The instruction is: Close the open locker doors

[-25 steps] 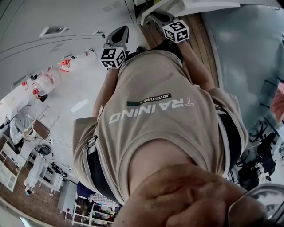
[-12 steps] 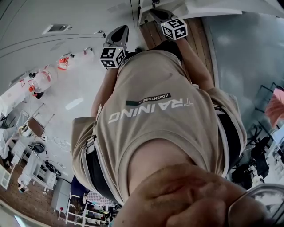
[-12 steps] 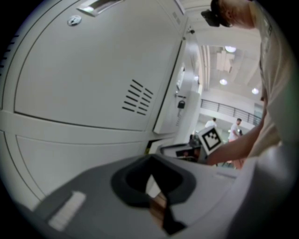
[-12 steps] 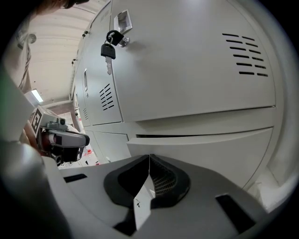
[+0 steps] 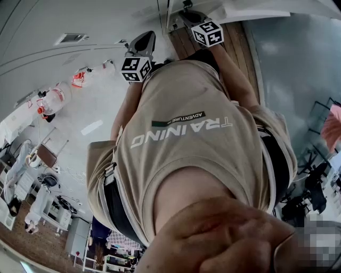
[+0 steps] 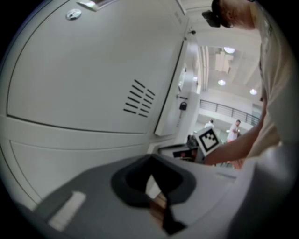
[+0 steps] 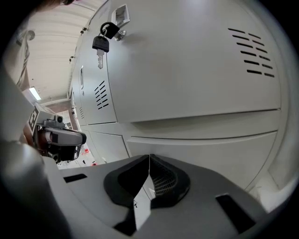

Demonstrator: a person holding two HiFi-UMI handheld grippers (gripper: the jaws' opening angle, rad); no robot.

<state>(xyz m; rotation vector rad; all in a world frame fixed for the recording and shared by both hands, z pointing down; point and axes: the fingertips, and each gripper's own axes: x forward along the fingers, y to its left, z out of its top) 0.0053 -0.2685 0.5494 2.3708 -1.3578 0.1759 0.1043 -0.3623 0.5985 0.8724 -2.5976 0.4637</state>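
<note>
Locker doors (image 5: 245,7) lie at 12 o'clock in the head view, just beyond your left gripper (image 5: 143,42) and right gripper (image 5: 190,19).

Left gripper view: jaws pressed together, empty, with a vented door (image 6: 93,70) close ahead at 10 o'clock.

Right gripper view: jaws also together, empty. A keyed door (image 7: 187,60) fills 12 o'clock, its key (image 7: 100,46) at 11.
</note>
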